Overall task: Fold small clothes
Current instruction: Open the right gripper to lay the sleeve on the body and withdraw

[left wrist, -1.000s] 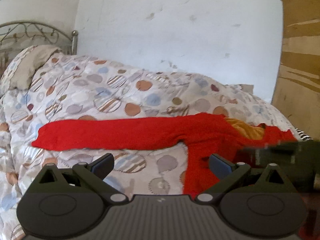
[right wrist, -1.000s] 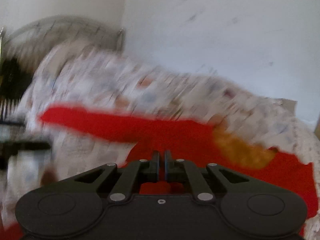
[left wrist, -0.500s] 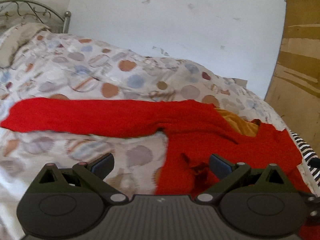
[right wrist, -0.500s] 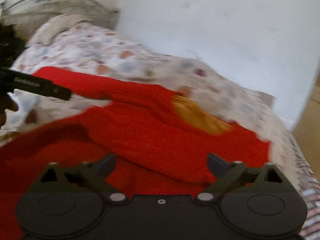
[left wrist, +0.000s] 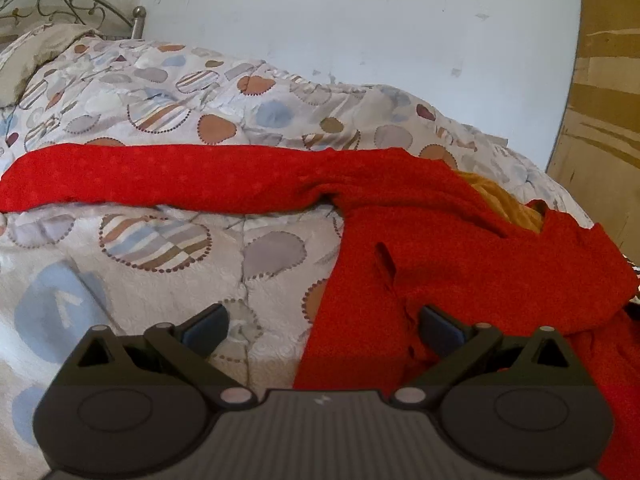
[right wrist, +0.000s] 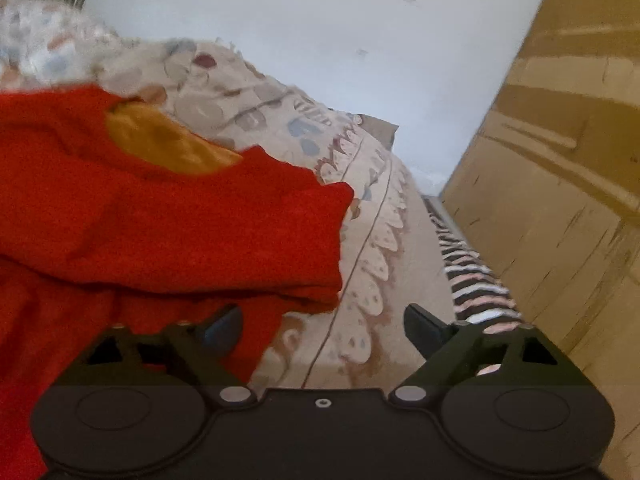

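A red long-sleeved garment (left wrist: 440,240) lies on the bed, one sleeve (left wrist: 160,176) stretched out to the left and an orange lining (left wrist: 500,200) showing at its neck. My left gripper (left wrist: 322,316) hovers open over the garment's left edge, its pads touching nothing. In the right wrist view the same red garment (right wrist: 180,232) fills the left side, with the orange lining (right wrist: 160,144) behind it. My right gripper (right wrist: 322,316) stands wide by the garment's right edge with its jaws closing. Only the garment's corner and bare quilt lie between them, ungripped.
A patterned quilt (left wrist: 160,272) covers the bed. A metal headboard (left wrist: 60,4) and a pillow (left wrist: 24,60) are at far left, with a white wall behind. A wooden panel (right wrist: 560,160) stands close on the right, and a striped cloth (right wrist: 476,280) lies along the bed's right edge.
My right gripper went from shut to wide open and swung right, off the garment's middle to its right edge. My left gripper sank closer to the garment's left edge, still open.
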A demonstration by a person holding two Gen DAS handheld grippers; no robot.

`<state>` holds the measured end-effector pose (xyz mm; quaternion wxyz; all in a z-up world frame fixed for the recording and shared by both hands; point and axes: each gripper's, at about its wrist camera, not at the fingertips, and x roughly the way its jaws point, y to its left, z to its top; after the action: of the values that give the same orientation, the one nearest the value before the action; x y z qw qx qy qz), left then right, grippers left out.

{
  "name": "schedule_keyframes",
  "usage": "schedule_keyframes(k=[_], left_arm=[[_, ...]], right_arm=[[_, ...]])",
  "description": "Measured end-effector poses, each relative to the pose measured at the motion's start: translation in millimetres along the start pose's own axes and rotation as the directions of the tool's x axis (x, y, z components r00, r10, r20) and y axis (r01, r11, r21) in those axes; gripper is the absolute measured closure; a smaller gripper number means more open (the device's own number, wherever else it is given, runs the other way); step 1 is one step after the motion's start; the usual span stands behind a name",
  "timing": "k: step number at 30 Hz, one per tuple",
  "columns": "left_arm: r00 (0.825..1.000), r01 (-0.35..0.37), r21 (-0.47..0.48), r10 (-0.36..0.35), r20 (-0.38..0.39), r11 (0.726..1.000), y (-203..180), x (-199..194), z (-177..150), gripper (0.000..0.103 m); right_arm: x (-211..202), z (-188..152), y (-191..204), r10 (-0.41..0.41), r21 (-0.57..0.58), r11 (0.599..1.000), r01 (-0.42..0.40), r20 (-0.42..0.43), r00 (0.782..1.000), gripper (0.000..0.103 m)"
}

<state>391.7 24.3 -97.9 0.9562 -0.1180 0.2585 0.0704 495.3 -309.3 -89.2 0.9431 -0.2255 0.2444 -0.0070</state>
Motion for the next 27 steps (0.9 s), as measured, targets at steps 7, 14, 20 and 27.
schedule_keyframes(k=[7, 14, 20, 27], left_arm=[[1.000, 0.025, -0.031, -0.025, 0.003, 0.999, 5, 0, 1, 0.000], [0.998, 0.065, -0.050, -0.064, 0.017, 0.997, 10, -3, -2, 0.000], [1.000, 0.022, 0.000, -0.022, -0.001, 1.000, 0, -1, -2, 0.000], [0.999, 0.044, -0.025, -0.044, 0.010, 0.999, 4, -2, -2, 0.000]], right_arm=[[8, 5, 25, -0.033, -0.208, 0.976, 0.060, 0.131, 0.991, 0.088], [-15, 10, 6, -0.075, -0.098, 0.991, 0.086, 0.110, 0.991, 0.093], [6, -13, -15, -0.041, 0.071, 0.997, 0.042, -0.015, 0.999, 0.094], [-3, -13, -19, -0.022, 0.103, 0.994, 0.023, -0.015, 1.000, 0.069]])
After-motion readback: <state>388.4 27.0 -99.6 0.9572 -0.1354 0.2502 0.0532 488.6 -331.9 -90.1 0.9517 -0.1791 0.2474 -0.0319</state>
